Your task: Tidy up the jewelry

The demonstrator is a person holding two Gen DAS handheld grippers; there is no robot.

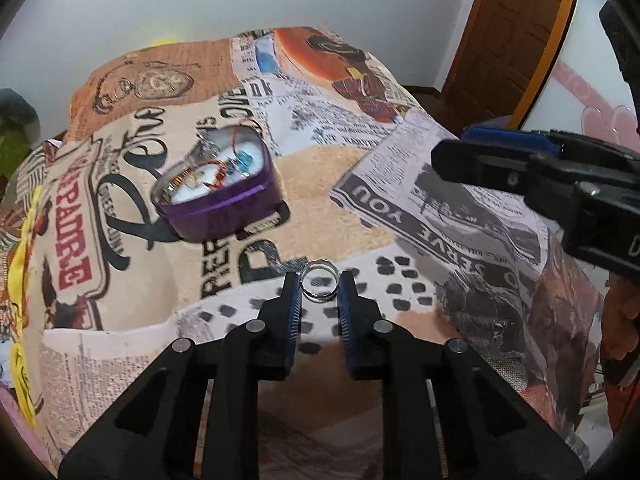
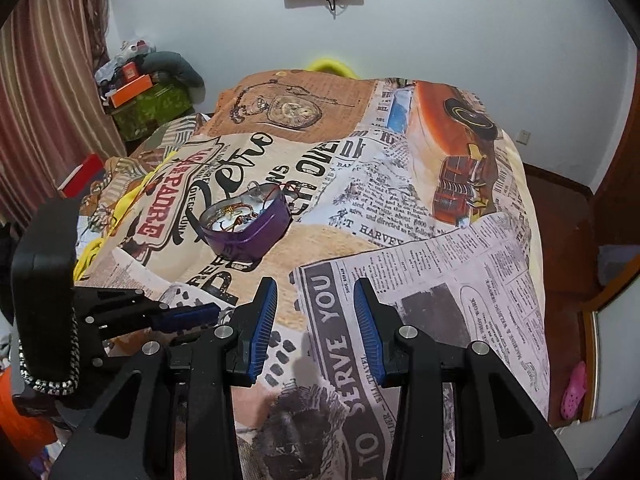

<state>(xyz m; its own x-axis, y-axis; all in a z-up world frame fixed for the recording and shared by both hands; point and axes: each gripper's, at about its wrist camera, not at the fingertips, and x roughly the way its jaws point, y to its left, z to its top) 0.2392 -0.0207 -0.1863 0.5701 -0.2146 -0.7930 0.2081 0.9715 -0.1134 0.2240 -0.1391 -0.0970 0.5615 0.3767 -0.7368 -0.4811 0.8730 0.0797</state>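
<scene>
A silver ring [image 1: 319, 282] sits between the blue pads of my left gripper [image 1: 319, 285], which is shut on it just above the printed bedspread. A purple heart-shaped tin [image 1: 218, 196] with several pieces of jewelry inside rests on the bed ahead and to the left; it also shows in the right wrist view [image 2: 246, 227]. My right gripper [image 2: 315, 294] is open and empty over the bedspread. It appears in the left wrist view [image 1: 472, 152] at the right. The left gripper shows in the right wrist view [image 2: 188, 316] at the lower left.
The bedspread [image 1: 400, 168] with newspaper and retro prints covers the bed. A yellow cloth [image 2: 96, 252] lies at the bed's left edge. Boxes and bags [image 2: 148, 96] are stacked at the far left by a striped curtain. A wooden door [image 1: 516, 40] stands at the right.
</scene>
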